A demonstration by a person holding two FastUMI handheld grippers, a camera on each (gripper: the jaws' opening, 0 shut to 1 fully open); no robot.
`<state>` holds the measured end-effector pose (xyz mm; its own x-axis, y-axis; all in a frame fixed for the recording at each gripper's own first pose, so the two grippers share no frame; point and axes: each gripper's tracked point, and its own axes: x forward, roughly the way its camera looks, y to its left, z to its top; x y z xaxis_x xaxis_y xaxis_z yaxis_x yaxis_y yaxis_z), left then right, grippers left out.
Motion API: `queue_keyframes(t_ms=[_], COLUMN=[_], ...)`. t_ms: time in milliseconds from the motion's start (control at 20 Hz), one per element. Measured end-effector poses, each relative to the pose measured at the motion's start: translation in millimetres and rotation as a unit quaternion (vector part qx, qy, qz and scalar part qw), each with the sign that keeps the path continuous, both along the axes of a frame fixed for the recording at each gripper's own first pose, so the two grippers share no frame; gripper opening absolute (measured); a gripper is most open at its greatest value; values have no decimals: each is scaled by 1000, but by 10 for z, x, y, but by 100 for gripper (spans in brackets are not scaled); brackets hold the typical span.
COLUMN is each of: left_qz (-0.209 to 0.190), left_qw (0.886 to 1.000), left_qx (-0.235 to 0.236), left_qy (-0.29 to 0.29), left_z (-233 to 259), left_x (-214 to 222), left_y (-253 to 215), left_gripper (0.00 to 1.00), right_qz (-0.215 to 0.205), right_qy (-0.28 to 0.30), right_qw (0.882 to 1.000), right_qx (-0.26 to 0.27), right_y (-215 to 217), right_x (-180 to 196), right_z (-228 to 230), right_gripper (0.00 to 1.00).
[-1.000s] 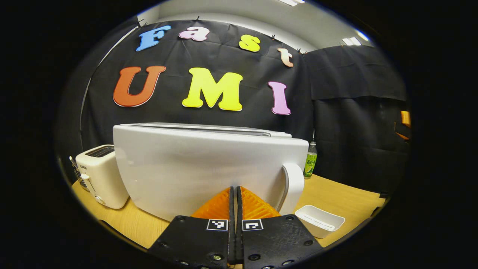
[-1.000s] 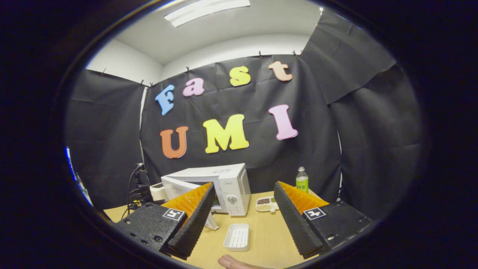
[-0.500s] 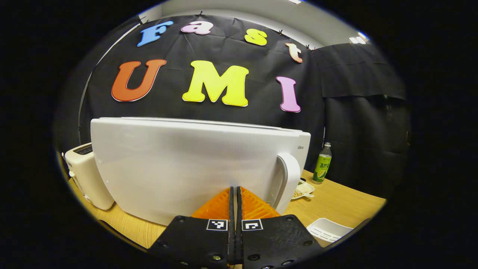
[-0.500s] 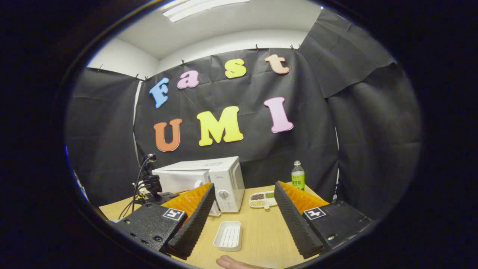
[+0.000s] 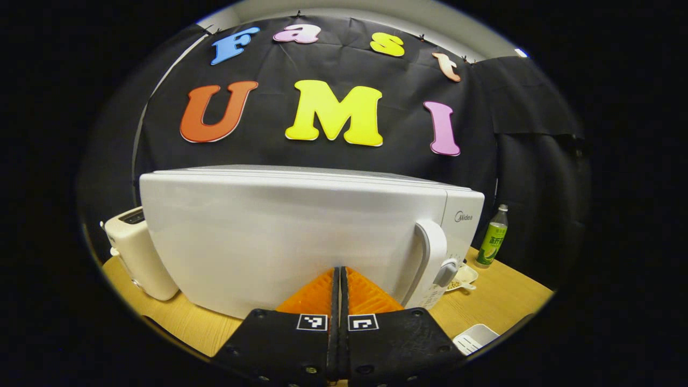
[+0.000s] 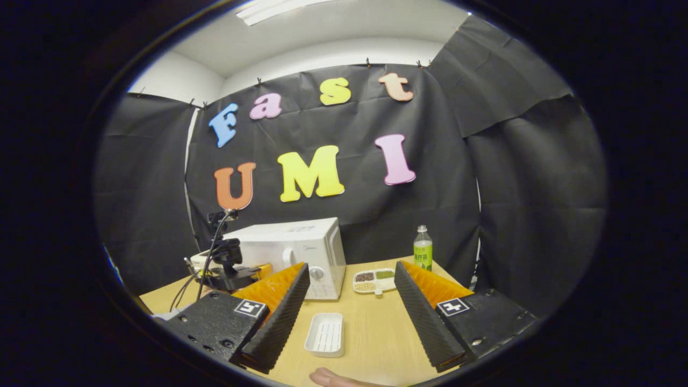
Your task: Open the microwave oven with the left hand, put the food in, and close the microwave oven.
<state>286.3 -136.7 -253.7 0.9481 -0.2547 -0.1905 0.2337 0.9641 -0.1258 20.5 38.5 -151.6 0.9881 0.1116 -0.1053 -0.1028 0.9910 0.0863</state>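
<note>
**Left gripper against closed microwave door; right gripper wide open over table**

Left gripper [image 5: 339,277] has its two orange fingers pressed together with nothing between them; the tips sit at the lower face of the microwave [image 5: 301,231] door. Whether they touch the door cannot be told. The door lies flush with the body, its white handle [image 5: 432,258] just to the right of the fingertips and a grey knob [image 5: 446,273] beside that.

Right gripper [image 6: 348,293] is spread wide and holds nothing. Between its fingers, on the wooden table [image 6: 376,333], lies an empty white tray [image 6: 325,335]. Farther back stands the microwave [image 6: 293,255], door shut, with the left gripper [image 6: 236,271] and its cable at the front. A divided dish of food [image 6: 374,280] sits on the table just right of the microwave, outside it. A green bottle [image 6: 423,254] stands behind the dish. A white toaster [image 5: 141,257] stands left of the microwave. A fingertip [image 6: 330,378] shows at the bottom edge of the right gripper view.
</note>
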Motion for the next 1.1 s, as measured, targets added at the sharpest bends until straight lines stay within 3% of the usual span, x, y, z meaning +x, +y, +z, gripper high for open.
queue_keyframes(t_ms=[50, 100, 150, 200, 250, 300, 350, 400, 550, 600, 650, 850, 900, 950, 1000, 1050, 1100], left_qz=[-2, 0, -1, 3, 10, 12, 17, 22, 46, 57, 67, 88, 94, 99, 99, 102, 107], left_qw=[1000, 1000, 1000, 1000, 999, 999, 998, 998, 995, 995, 994, 992, 991, 990, 990, 990, 989], left_qx=[3, 11, 20, 29, 36, 41, 48, 57, 74, 76, 75, 54, 50, 46, 39, 34, 32], left_qy=[2, -1, -5, -10, -16, -18, -19, -24, -40, -40, -39, -66, -76, -87, -91, -95, -96], left_z=[60, 145, 227, 329, 441, 538, 632, 753, 1109, 1213, 1312, 1840, 1950, 2050, 2097, 2129, 2140], left_x=[-105, -218, -341, -476, -613, -768, -920, -1088, -1516, -1651, -1815, -2492, -2631, -2789, -2916, -3033, -3120], left_y=[-4, 20, 38, 97, 142, 180, 226, 276, 470, 563, 646, 857, 917, 985, 1004, 1039, 1101], left_gripper=[0, 1, 9, 29, 42, 55, 87, 95, 97, 89, 96, 96, 96, 96, 96, 96, 97], right_qz=[-4, -7, -10, -13, -15, -16, -17, -15, -14, -13, -10, -11, -8, -7, -6, -5, -5], right_qy=[0, -1, -2, -5, -8, -11, -16, -23, -37, -39, -42, -61, -66, -73, -81, -89, -97], right_qw=[1000, 1000, 1000, 1000, 1000, 999, 999, 999, 999, 998, 998, 998, 997, 997, 996, 995, 994], right_qx=[-1, -6, -12, -17, -21, -25, -30, -33, -37, -36, -34, -33, -34, -35, -35, -38, -40], right_y=[5, 11, 29, 42, 61, 89, 125, 171, 279, 328, 370, 455, 481, 489, 478, 477, 466], right_x=[-45, -82, -129, -175, -224, -273, -323, -377, -512, -556, -603, -786, -838, -889, -950, -990, -1025], right_z=[19, 36, 52, 86, 128, 173, 223, 295, 498, 561, 634, 951, 1018, 1087, 1156, 1213, 1264], right_gripper=[100, 92, 91, 91, 100, 100, 100, 100, 100, 92, 92, 92, 100, 100, 92, 100, 100])
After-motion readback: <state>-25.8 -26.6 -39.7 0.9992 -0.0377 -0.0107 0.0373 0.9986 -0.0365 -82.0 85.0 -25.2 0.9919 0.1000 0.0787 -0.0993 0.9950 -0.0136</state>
